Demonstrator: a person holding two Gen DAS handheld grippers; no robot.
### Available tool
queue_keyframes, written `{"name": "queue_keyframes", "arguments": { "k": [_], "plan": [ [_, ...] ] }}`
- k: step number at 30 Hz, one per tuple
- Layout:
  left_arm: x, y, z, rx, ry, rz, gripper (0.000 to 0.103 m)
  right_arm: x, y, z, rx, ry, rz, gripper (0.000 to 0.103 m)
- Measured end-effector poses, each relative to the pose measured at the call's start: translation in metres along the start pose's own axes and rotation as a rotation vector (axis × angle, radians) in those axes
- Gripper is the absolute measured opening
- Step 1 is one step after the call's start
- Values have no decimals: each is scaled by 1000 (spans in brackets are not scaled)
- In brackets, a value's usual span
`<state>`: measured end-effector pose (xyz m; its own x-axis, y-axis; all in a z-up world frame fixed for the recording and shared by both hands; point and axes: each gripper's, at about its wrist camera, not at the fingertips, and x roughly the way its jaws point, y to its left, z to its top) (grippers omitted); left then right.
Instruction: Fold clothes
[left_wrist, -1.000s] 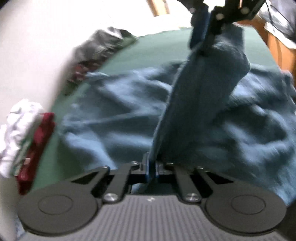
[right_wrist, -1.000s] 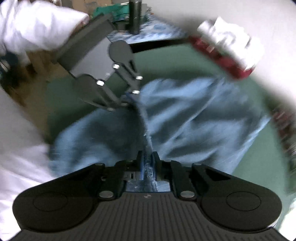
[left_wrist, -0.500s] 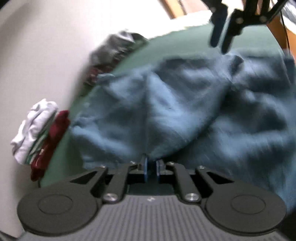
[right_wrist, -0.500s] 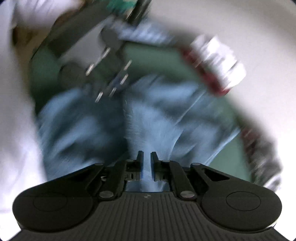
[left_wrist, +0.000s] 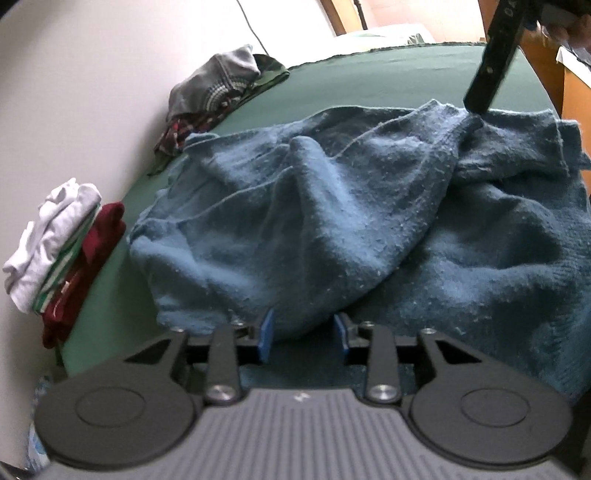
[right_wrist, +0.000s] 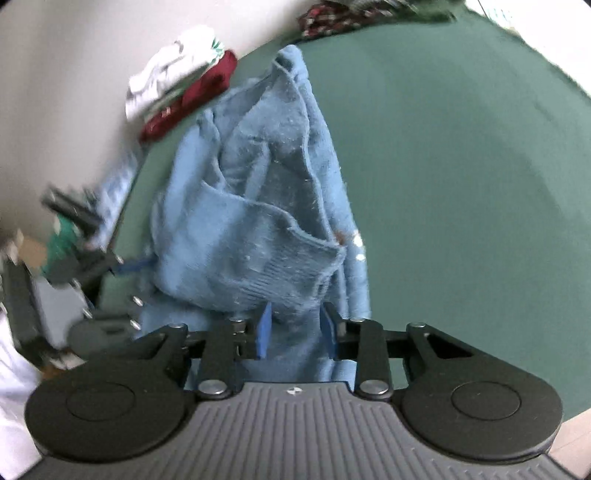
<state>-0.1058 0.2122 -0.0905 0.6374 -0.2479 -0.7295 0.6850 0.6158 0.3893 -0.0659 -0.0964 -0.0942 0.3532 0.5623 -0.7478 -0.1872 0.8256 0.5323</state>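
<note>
A rumpled blue sweater (left_wrist: 332, 221) lies spread on a green table (left_wrist: 388, 81). The left gripper (left_wrist: 303, 334) is opening, its blue pads apart with a fold of sweater between them. The right gripper (right_wrist: 294, 330) is opening too, knit between its pads, apparently loose. Folded clothes (left_wrist: 62, 254) are stacked by the wall.

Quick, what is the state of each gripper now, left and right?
Left gripper: jaws opening, blue sweater between them, pads not pressing it.
Right gripper: jaws opening, the sweater between them, no longer gripped.
</note>
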Motion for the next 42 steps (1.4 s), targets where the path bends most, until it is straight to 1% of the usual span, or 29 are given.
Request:
{"name": "queue_keyframes", "arguments": {
  "k": [3, 6, 7, 9, 11, 13, 17, 20, 21, 23, 25, 27, 30, 32, 35, 37, 39, 41, 42],
  "plan": [
    [1, 5, -1, -63, 0, -9, 43, 7, -8, -1, 82, -18, 18, 33],
    [1, 8, -4, -122, -8, -17, 44, 0, -11, 2, 139, -82, 40, 36],
    [1, 9, -5, -137, -11, -16, 44, 1, -10, 3, 150, -98, 42, 37],
    [0, 10, -7, -162, -15, -13, 45, 3, -8, 5, 158, -120, 37, 36],
    [0, 11, -9, -179, -18, -7, 47, 6, -5, 8, 165, -141, 32, 13],
    [0, 10, -11, -197, -21, 9, 54, 1, 9, 11, 87, -163, 9, 11],
    [-2, 15, -17, -265, -20, 27, 65, -18, 39, 18, -85, -249, 3, 10],
    [-3, 23, -23, -351, -14, 23, 71, -22, 48, 35, -103, -282, 34, 10],
    [-3, 25, -25, -378, -9, 25, 74, -21, 50, 44, -108, -293, 43, 10],
    [-5, 30, -29, -437, 8, 29, 75, -21, 55, 67, -121, -316, 59, 9],
    [-10, 33, -33, -497, 29, 29, 74, -24, 62, 101, -131, -351, 83, 9],
    [-15, 34, -36, -557, 47, 28, 75, -31, 71, 139, -151, -408, 114, 9],
    [-29, 25, -38, -675, 64, 7, 78, -39, 86, 185, -200, -461, 168, 9],
    [-36, 13, -35, -754, 78, 0, 78, -43, 97, 211, -240, -481, 197, 9],
    [-41, -13, -24, -811, 109, 48, 76, -50, 110, 244, -290, -501, 259, 9],
    [-43, -30, -16, -845, 131, 82, 68, -56, 116, 261, -317, -513, 322, 9],
    [-43, -40, -12, -905, 143, 115, 64, -61, 119, 277, -338, -522, 379, 9],
    [-44, -47, -10, -960, 142, 167, 54, -65, 122, 292, -358, -527, 425, 9],
    [-44, -50, -8, -987, 142, 194, 42, -65, 123, 298, -369, -525, 437, 9]
  ]
}}
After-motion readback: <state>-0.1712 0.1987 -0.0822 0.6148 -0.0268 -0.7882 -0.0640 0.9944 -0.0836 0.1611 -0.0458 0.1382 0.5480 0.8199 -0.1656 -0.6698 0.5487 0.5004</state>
